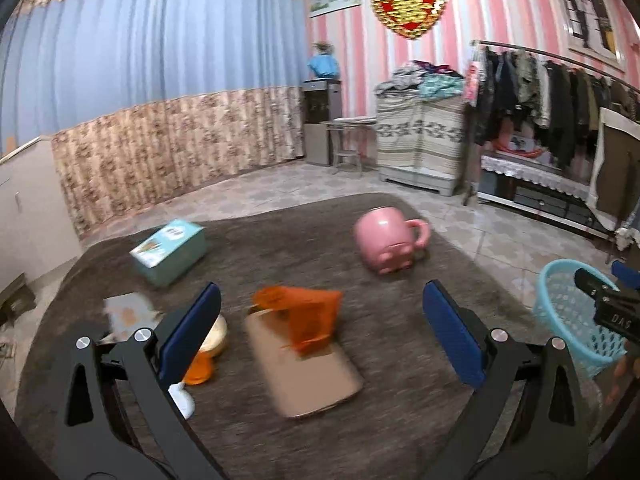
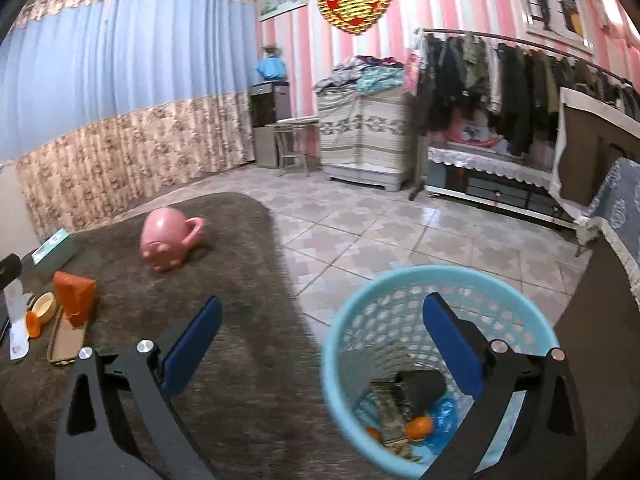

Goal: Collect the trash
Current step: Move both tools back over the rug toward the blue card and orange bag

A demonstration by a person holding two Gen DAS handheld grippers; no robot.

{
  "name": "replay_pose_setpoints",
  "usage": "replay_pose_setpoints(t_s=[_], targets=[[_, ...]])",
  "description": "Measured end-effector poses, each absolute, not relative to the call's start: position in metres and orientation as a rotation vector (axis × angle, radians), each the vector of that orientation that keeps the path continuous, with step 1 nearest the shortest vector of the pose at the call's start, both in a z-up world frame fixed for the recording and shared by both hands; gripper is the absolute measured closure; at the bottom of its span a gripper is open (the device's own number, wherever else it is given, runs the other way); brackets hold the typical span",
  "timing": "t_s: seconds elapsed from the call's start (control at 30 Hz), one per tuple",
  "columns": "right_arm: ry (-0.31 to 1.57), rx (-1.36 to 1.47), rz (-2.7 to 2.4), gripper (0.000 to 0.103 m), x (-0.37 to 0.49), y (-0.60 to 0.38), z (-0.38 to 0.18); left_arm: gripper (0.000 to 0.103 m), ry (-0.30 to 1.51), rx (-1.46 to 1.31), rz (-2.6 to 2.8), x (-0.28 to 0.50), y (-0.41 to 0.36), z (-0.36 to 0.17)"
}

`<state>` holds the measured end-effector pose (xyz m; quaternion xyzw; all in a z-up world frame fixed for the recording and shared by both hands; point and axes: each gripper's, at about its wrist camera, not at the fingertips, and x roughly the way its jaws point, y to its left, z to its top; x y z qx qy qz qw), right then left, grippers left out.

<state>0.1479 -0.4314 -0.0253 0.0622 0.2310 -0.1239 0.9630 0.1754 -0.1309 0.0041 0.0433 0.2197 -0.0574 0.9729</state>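
Both gripper pairs, left (image 1: 322,334) and right (image 2: 322,344), gape empty; round lattice plastic basket (image 2: 344,340) holds trash.

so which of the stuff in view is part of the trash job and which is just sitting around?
Likely part of the job:
- blue basket, already holding scraps
- orange wrapper
- orange cap
- white paper scrap
- left gripper and right gripper, both open and empty

Probably just lying about:
- pink mug, tipped over
- teal box
- flat brown case
- small bowl
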Motion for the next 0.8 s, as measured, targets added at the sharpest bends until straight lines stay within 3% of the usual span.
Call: replay_pose_setpoints(t_s=[0.43,0.8], targets=[[0.484,0.063,-0.139,0.005,0.17,-0.364,-0.021,0.006,0.52,0.016,0.063,0.183,-0.028,-0.018],[0.533,0.078,-0.055,0.005,0.189,-0.324,-0.035,0.006,0.582,0.0,0.14,0.177,0.012,-0.046]])
